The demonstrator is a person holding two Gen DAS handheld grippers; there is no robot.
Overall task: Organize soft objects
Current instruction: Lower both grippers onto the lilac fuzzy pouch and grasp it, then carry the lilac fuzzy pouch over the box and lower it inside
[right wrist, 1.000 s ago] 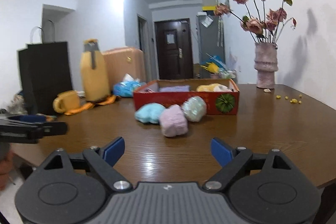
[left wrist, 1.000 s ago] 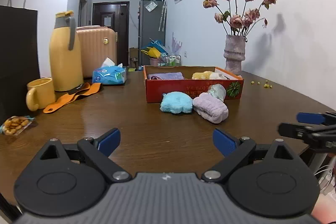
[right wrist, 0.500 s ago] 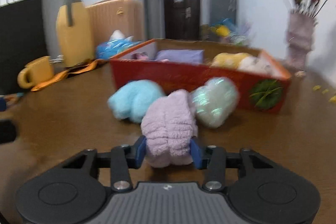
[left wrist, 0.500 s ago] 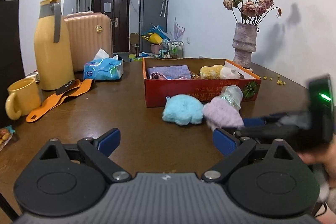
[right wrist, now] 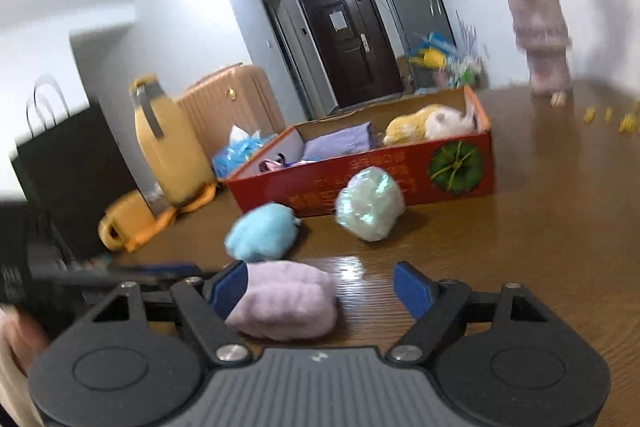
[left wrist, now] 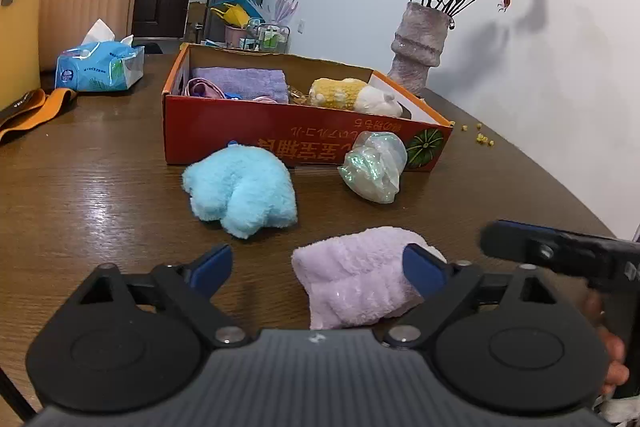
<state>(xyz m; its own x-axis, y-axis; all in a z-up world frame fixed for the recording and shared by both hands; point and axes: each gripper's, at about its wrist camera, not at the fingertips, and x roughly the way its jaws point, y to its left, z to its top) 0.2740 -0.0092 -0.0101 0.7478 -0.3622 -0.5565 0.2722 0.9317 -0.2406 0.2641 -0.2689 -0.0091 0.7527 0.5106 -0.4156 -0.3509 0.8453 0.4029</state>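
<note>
A lilac fluffy cloth lies on the wooden table between the fingers of my open left gripper, nearer its right finger. It also shows in the right wrist view, beside the left finger of my open right gripper. A light blue plush and an iridescent wrapped ball lie in front of a red cardboard box. The box holds a purple towel and a yellow-and-white plush.
A vase of dried roses stands behind the box at right. A tissue pack, a yellow jug, a yellow mug, an orange strap and a black bag are at left.
My right gripper was shut on the lilac cloth, pulled it toward me and has opened. My left gripper has moved forward so the cloth now sits between its fingers.
</note>
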